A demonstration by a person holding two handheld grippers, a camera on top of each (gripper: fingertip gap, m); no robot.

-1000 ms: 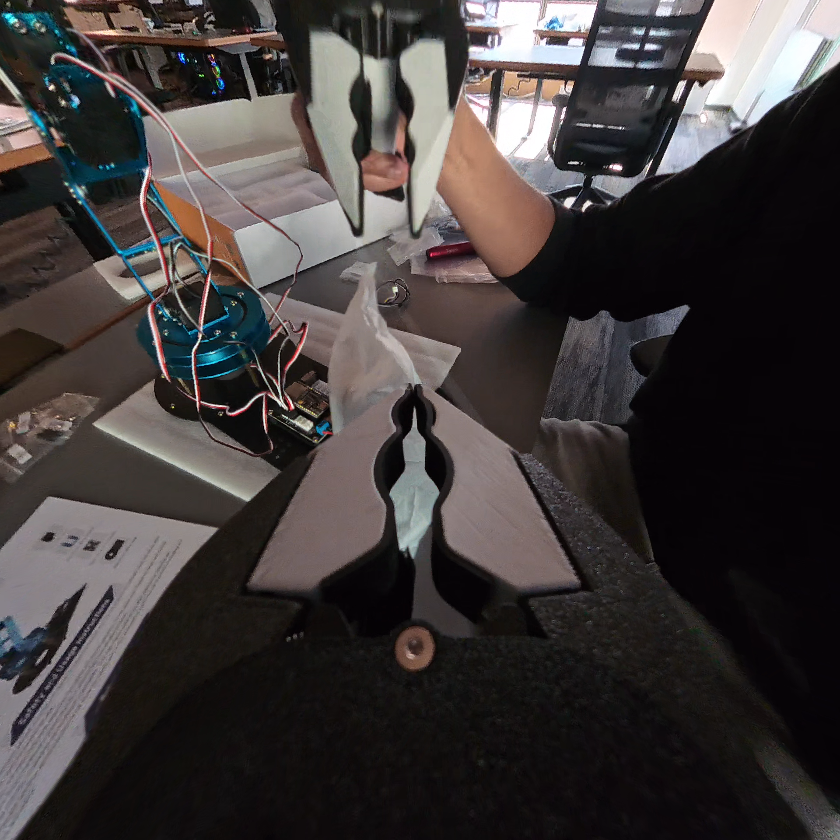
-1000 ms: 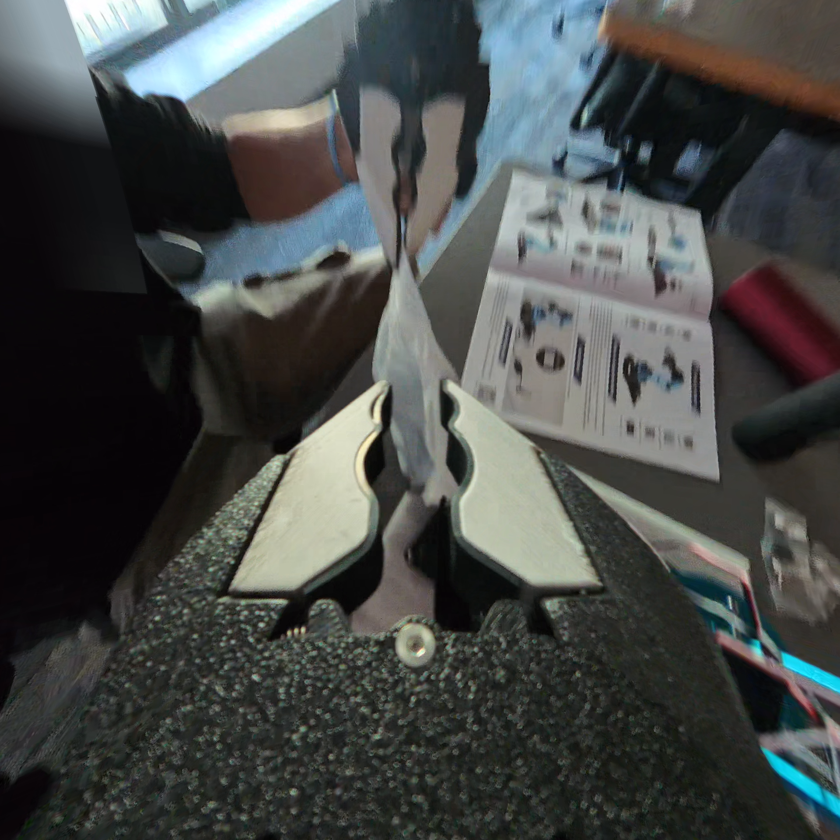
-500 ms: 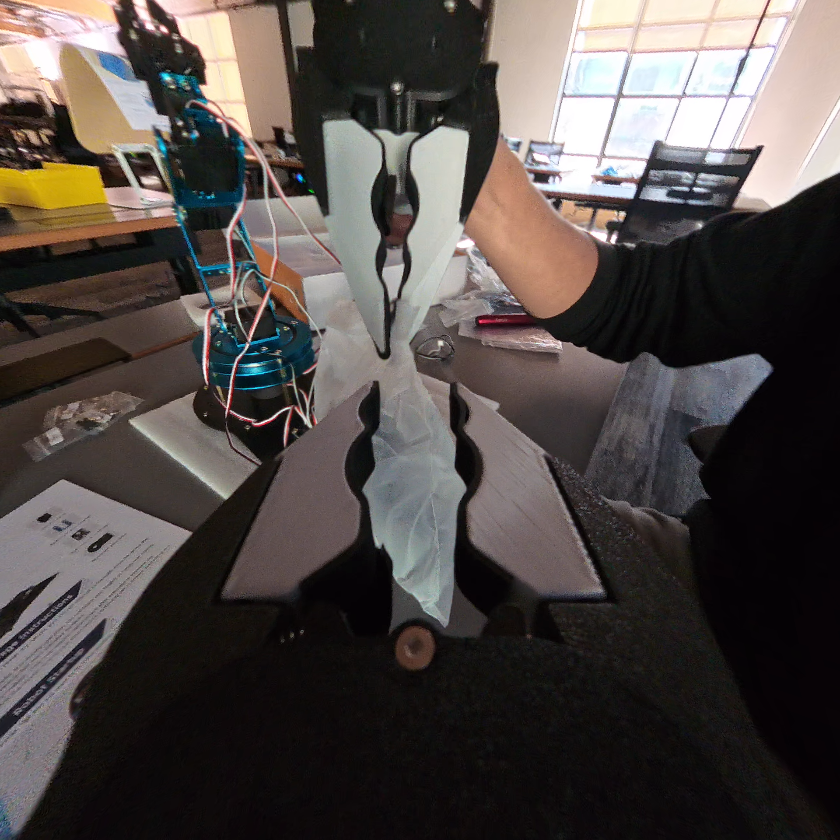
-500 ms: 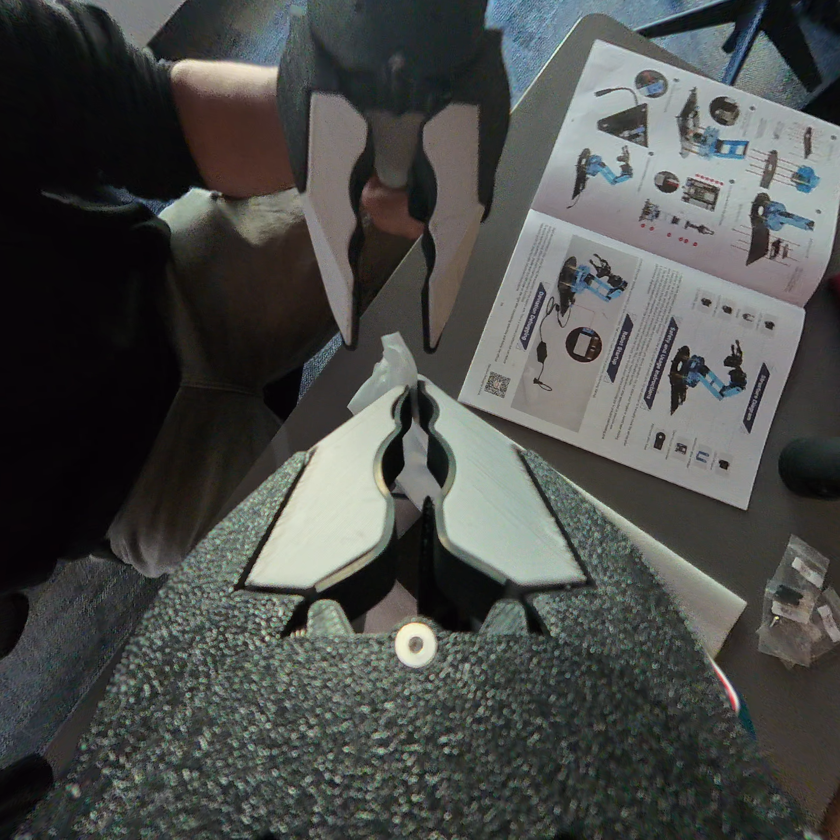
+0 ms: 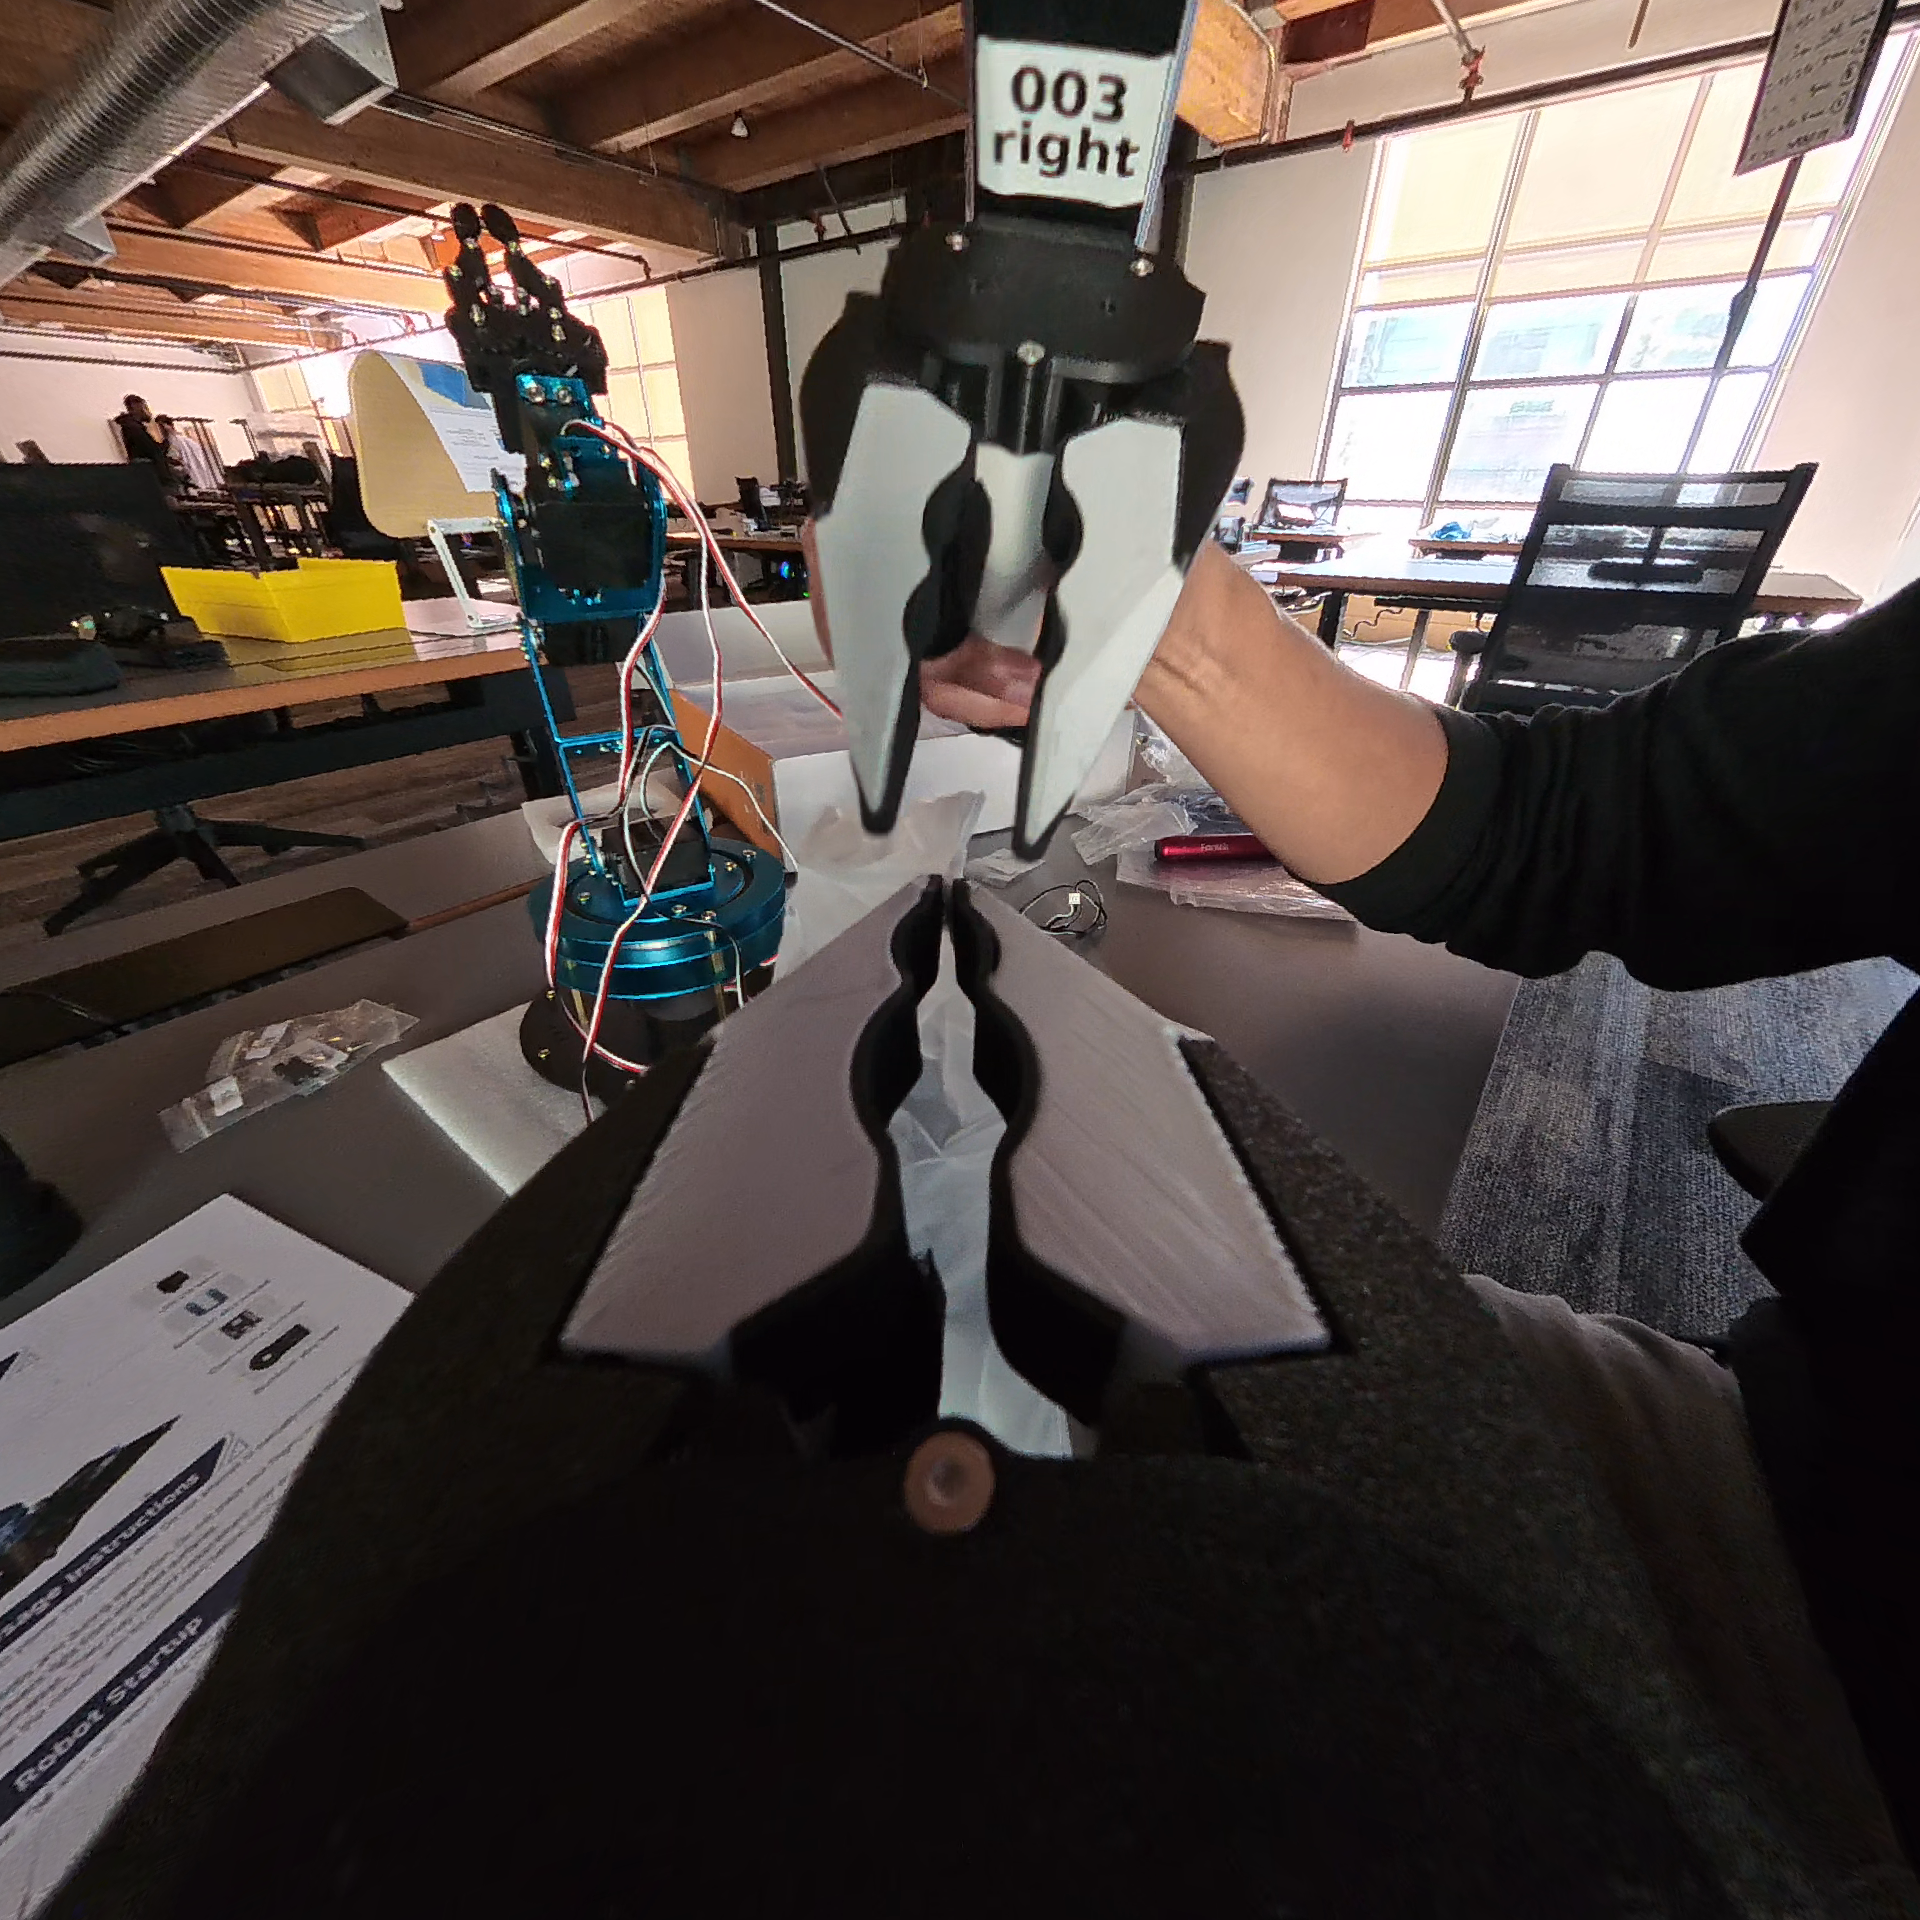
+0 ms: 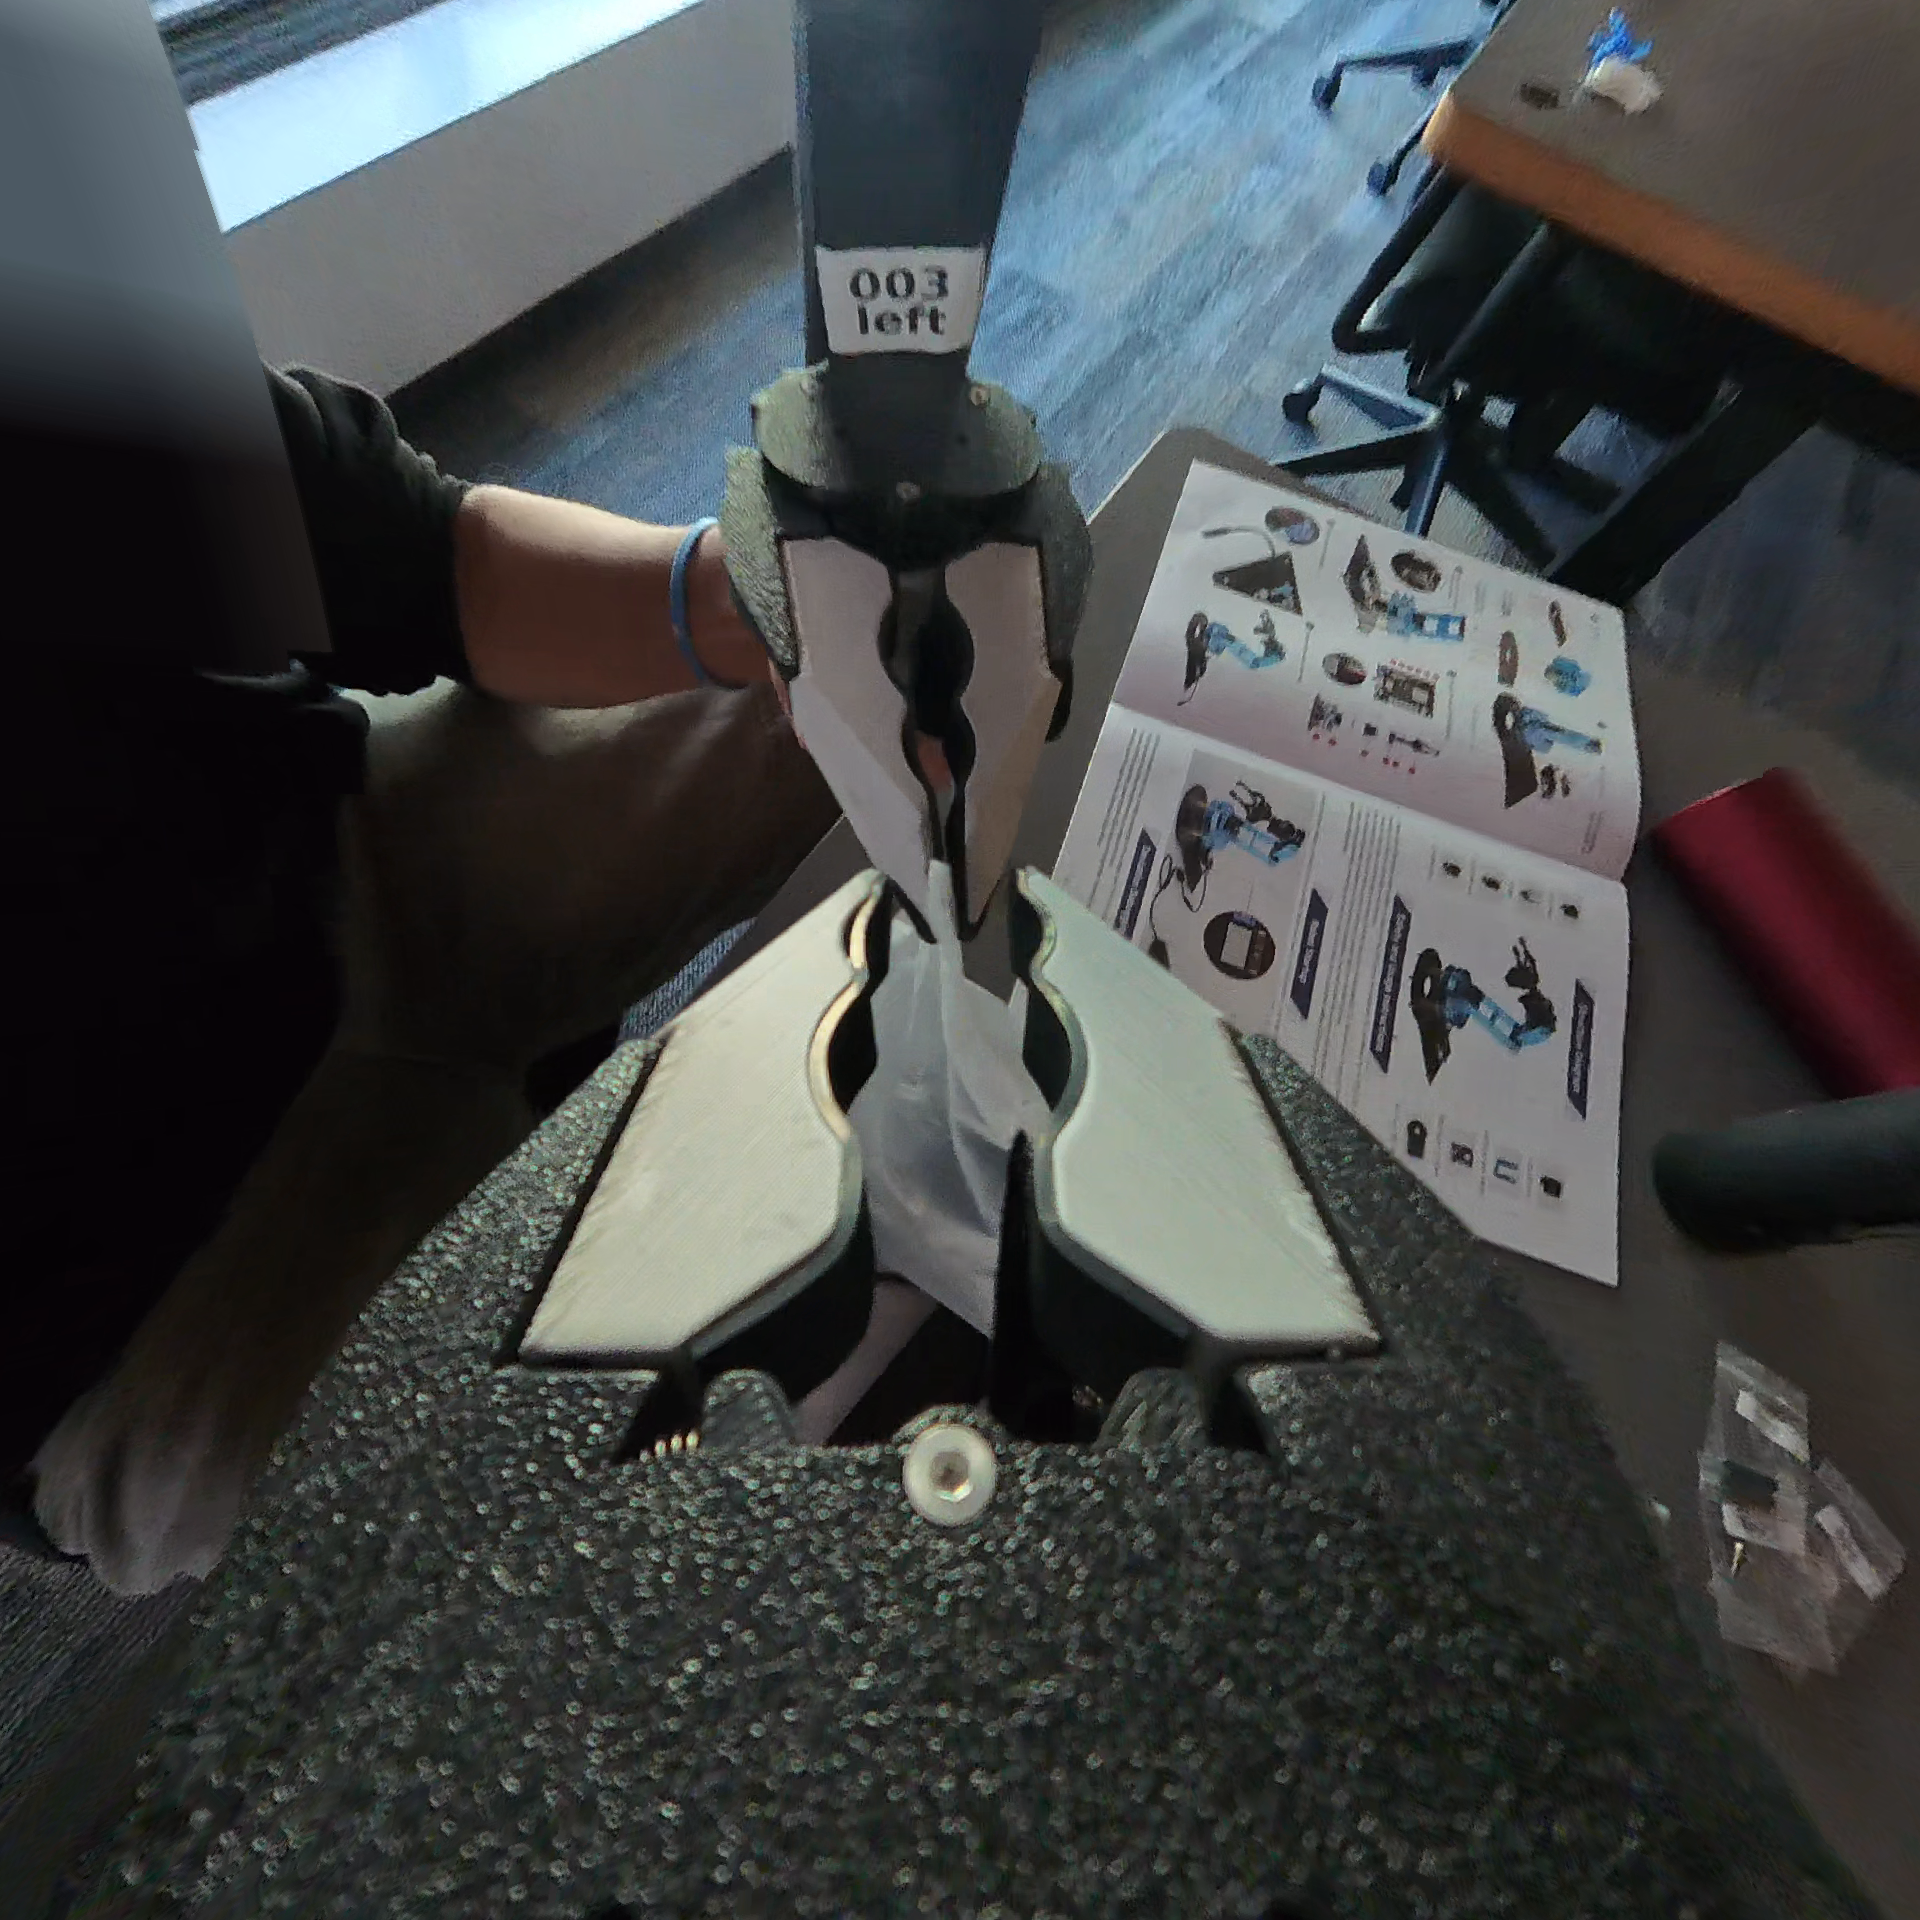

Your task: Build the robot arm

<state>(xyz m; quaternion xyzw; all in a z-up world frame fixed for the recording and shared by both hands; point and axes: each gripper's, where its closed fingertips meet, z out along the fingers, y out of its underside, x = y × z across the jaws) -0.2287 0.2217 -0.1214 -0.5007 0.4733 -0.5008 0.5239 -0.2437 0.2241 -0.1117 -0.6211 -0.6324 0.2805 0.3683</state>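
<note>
While the left hand-held gripper (image 5: 945,885) pinches the white tissue (image 6: 940,1101) lengthwise, the right hand-held gripper (image 6: 951,883) gapes — tips facing.

- Left gripper (image 5: 943,883): matt, pebbled black body; smooth pale finger plates, finely ridged.
- Thin white tissue-like sheet (image 6: 940,1101), crinkled, slightly translucent, centre frame.
- Small robot arm (image 5: 613,748), left of centre: glossy blue anodised metal, black plastic claw.
- Open booklet (image 6: 1382,852), right: smooth printed paper.
- Red cylinder (image 6: 1808,925), right edge: satin metallic sheen.
- Tabletop (image 5: 1299,997): matt grey.
</note>
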